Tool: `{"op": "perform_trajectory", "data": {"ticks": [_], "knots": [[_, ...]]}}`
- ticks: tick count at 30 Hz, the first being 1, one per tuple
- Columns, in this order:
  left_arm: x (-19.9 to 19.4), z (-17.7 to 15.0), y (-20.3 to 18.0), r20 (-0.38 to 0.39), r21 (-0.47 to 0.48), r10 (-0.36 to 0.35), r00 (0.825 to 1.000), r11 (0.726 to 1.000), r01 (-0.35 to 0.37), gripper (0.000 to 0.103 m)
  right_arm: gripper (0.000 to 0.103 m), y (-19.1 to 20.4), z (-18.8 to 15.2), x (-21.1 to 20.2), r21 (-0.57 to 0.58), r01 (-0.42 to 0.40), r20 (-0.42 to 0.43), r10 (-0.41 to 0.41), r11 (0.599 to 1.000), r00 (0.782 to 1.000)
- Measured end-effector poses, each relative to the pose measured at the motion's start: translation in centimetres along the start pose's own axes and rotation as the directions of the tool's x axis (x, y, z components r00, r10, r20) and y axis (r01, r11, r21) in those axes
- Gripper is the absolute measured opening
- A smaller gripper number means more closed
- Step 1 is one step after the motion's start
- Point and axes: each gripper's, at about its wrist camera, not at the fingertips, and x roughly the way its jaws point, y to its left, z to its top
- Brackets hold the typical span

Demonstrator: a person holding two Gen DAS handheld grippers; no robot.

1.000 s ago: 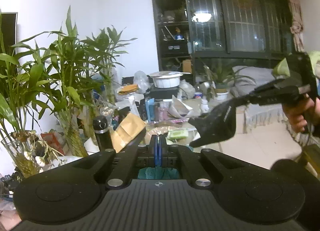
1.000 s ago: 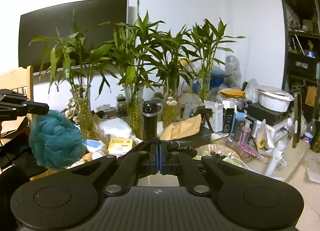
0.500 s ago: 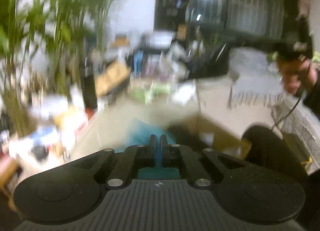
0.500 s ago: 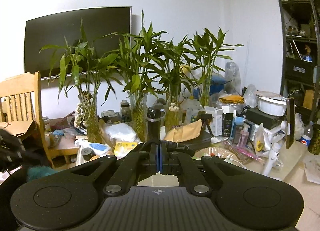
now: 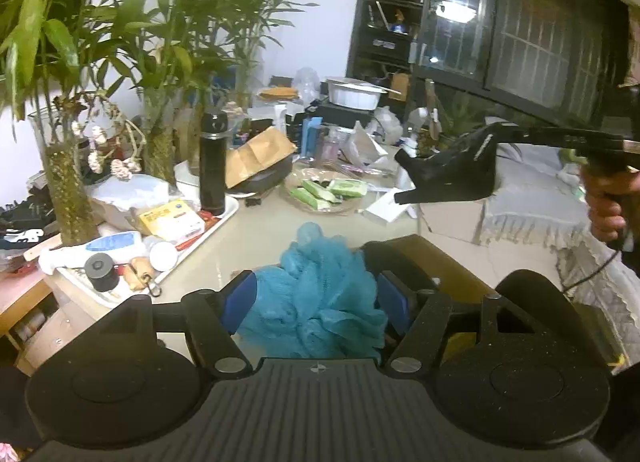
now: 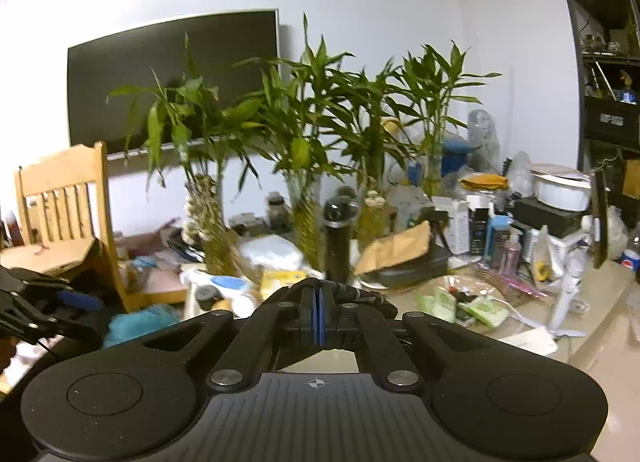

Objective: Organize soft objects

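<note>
A teal mesh bath sponge (image 5: 316, 294) lies on the pale table between the spread blue pads of my left gripper (image 5: 316, 298), which is open around it. The sponge also shows low at the left in the right wrist view (image 6: 140, 324), beside the left gripper (image 6: 60, 310). My right gripper (image 6: 319, 314) is shut and empty, held up above the table. It appears at the right of the left wrist view (image 5: 404, 178), held by a hand.
Bamboo plants in glass vases (image 5: 68, 182) line the table's left. A black flask (image 5: 213, 162) stands on a white tray (image 5: 192, 246). A dish of green packets (image 5: 328, 190), a brown envelope (image 5: 256, 154) and bottles crowd the back. A wooden chair (image 6: 64, 198) stands at the left.
My left gripper has swung down to the table and opened, letting the teal sponge go onto the surface. The right gripper stays shut and has shifted only slightly.
</note>
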Motion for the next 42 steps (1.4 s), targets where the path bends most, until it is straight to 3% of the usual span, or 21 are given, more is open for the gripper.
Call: {"op": "perform_trajectory", "data": {"ticks": [5,8,10,12,15,22,26,29,33,36,42], "knots": [[-0.8,-0.1,0.2,0.006,-0.007,0.022,1.0,1.0,-0.022,0.066,0.005,0.7,-0.7,-0.4,0.102,-0.055,0.01,0.055,0.993,0.998],[-1.0,-0.2,0.0,-0.006,-0.002,0.036,0.999,0.999,-0.036,0.066,0.013,1.4,-3.6,1.1,0.137,-0.081,-0.141,0.101,0.987,0.985],[-1.1,-0.3,-0.2,-0.019,0.011,0.053,0.998,0.999,-0.053,0.066,0.03,2.2,-6.2,2.2,0.105,-0.081,-0.265,0.106,0.991,0.958],[-1.0,-0.3,-0.4,-0.035,0.025,0.066,0.997,0.998,-0.065,0.066,0.067,2.5,-7.7,2.5,0.098,-0.081,-0.32,0.108,0.992,0.941],[-0.7,-0.4,-0.7,-0.059,0.029,0.074,0.996,0.997,-0.072,0.066,0.082,2.7,-7.9,2.2,0.104,-0.073,-0.306,0.102,0.992,0.946],[-0.3,-0.4,-1.4,-0.102,0.008,0.103,0.989,0.995,-0.103,0.066,0.084,3.1,-6.4,3.0,0.062,-0.046,-0.272,0.061,0.997,0.96],[-0.1,-0.2,-1.6,-0.16,-0.012,0.154,0.975,0.987,-0.158,0.067,0.098,3.6,-6.3,4.1,0.05,-0.028,-0.274,0.041,0.998,0.961],[-0.2,-0.1,-1.6,-0.196,-0.034,0.218,0.956,0.973,-0.229,0.083,0.103,4.5,-6.2,4.3,0.04,-0.004,-0.279,0.015,0.999,0.96],[-0.4,0.0,-1.7,-0.219,-0.069,0.254,0.942,0.959,-0.275,0.086,0.103,6.1,-5.9,4.2,0.001,0.052,-0.289,-0.05,0.999,0.956],[-0.5,0.0,-2.2,-0.216,-0.082,0.27,0.938,0.953,-0.293,0.103,0.103,6.8,-5.7,3.9,0.008,0.089,-0.307,-0.083,0.996,0.948],[0.3,-0.3,-3.5,-0.227,-0.068,0.305,0.925,0.943,-0.327,0.103,0.103,8.2,-5.8,3.1,0.052,0.172,-0.341,-0.144,0.984,0.929]]}}
